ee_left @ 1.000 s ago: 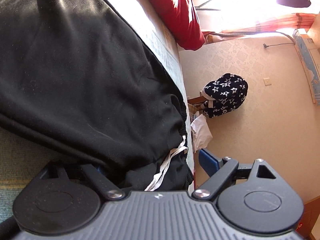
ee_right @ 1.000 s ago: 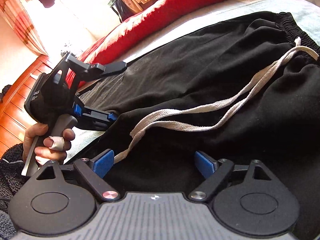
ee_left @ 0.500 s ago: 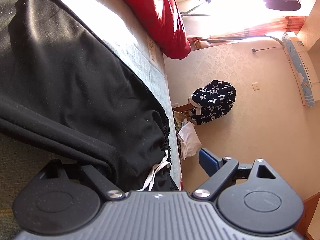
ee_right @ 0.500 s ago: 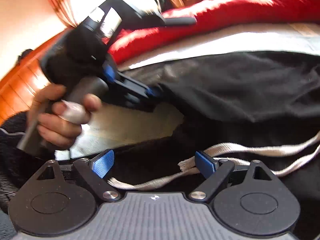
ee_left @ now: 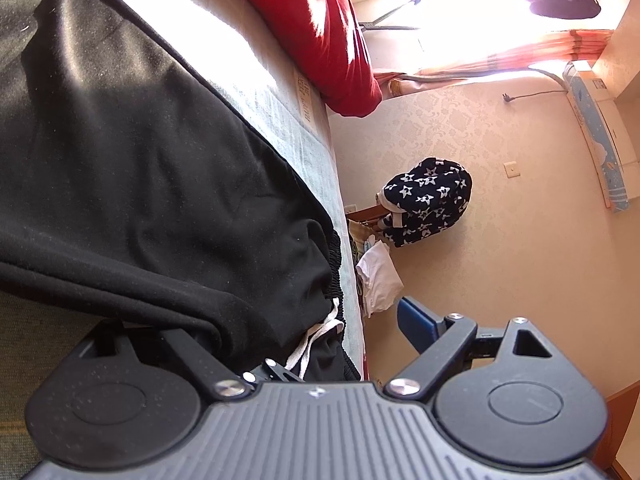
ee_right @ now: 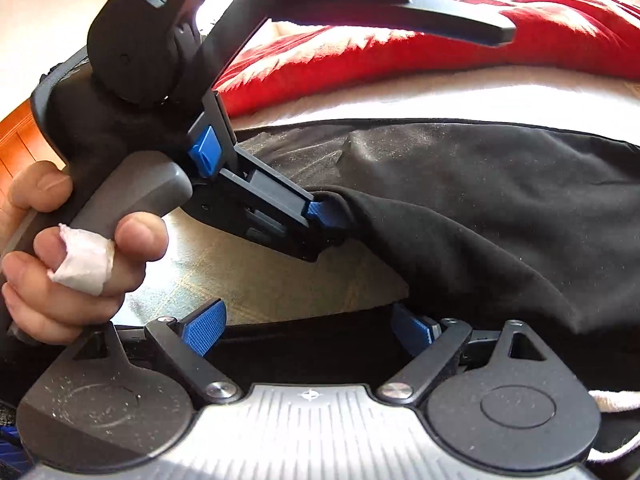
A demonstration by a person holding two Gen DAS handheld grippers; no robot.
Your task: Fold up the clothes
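Observation:
Black drawstring trousers [ee_left: 140, 184] lie spread on the bed sheet [ee_left: 276, 92], waistband and white drawstring [ee_left: 316, 336] near the bed's edge. My left gripper [ee_left: 320, 332] stands open; its left finger is hidden under a fold of the trousers and its right pad [ee_left: 416, 324] hangs free past the bed's edge. In the right wrist view that left gripper [ee_right: 412, 120] has its lower pad [ee_right: 320, 212] tucked under the trousers [ee_right: 480, 208] and its upper finger high above. My right gripper [ee_right: 310, 326] is opening, with black cloth lying between its blue pads [ee_right: 208, 328], unpressed.
A red quilt [ee_left: 320, 20] lies along the far side of the bed. Beyond the bed's edge a star-patterned garment [ee_left: 428, 200] hangs on a wooden chair above a white cloth [ee_left: 376, 280]. A hand [ee_right: 60, 264] with a bandaged finger holds the left gripper. Wooden furniture [ee_right: 24, 148] stands behind.
My right gripper has slid left along the trousers toward the left gripper, which now looms close. The drawstring has passed out to the right. The left gripper has barely moved.

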